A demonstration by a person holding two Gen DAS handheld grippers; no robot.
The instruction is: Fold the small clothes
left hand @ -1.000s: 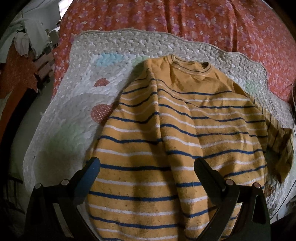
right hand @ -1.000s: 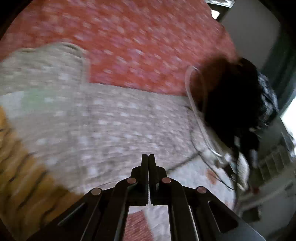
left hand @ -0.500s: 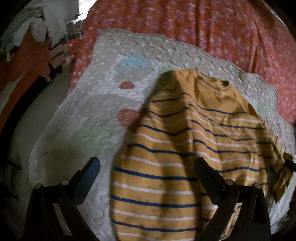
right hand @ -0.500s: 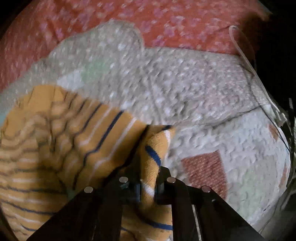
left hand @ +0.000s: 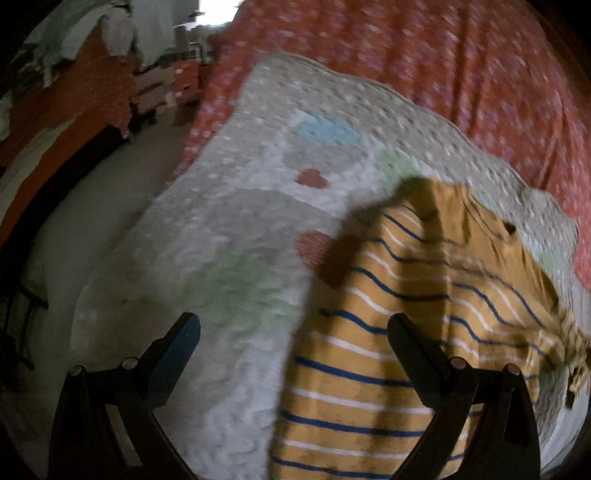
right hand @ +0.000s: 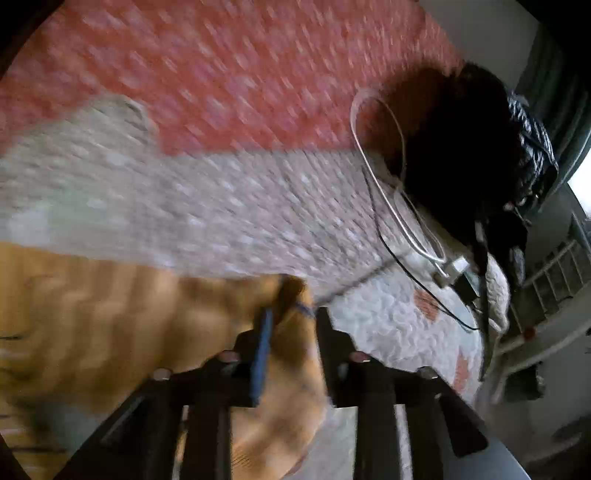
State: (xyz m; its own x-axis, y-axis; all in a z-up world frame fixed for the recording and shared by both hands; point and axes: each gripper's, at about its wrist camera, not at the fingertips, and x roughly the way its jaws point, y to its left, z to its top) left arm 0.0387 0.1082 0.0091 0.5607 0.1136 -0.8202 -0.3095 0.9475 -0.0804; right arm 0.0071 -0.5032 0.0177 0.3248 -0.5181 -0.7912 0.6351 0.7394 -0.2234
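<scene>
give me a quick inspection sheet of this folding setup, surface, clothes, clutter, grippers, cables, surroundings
surface: pale quilted mat with heart and pastel patches, lying on a red floral bedspread.
job's things: yellow striped sweater spread on the mat; one end of it is lifted between the right fingers.
clutter: dark bundle at the mat's far edge, beside a white fluffy item; what they are is unclear.
grippers: left gripper open, holding nothing, above the sweater's edge; right gripper gripping the sweater fabric.
cables: white cable looped on the bedspread, a thin black cable crossing the mat.
surroundings: hanging clothes and boxes beyond the bed; views are blurred.
</scene>
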